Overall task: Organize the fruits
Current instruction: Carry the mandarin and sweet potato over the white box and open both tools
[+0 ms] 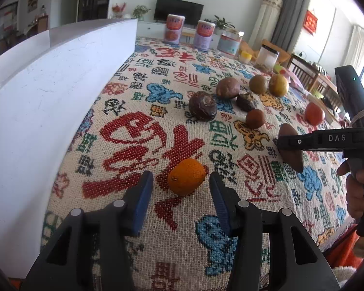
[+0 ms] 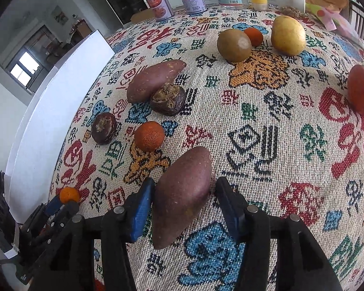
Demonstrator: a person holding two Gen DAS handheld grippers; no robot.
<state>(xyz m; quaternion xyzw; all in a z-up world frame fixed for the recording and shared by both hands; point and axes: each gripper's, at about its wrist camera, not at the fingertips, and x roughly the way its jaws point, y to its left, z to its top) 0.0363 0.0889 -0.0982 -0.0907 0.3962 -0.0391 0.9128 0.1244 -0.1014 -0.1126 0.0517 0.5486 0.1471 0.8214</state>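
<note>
My left tool (image 1: 181,189) has its blue pads spread apart with the small orange (image 1: 186,180) sitting between them on the patterned cloth, neither pad touching it. My right tool (image 2: 185,200) is likewise open around the nearer sweet potato (image 2: 182,196); its left pad looks to be touching or almost touching the skin, while the right pad stands clear.

The orange is round and will probably roll if one pad meets it first, so I judge that an uneven close would push it sideways out of the gap. The sweet potato is long and tapered and lies at a slant to my pads; a squeeze near the narrow end could pivot it or let it slide out. The woven cloth may also bunch up if a fingertip drags along it.

Beside the sweet potato, a second orange (image 2: 149,135) and two dark wrinkled fruits (image 2: 168,99) lie near on the left, so a swing that way risks knocking them. To the right the cloth is open up to the red fruit (image 2: 361,92). On my left side the white board (image 1: 48,111) walls off the bench, leaving little room there. The bench's near edge drops away just under both tools.
</note>
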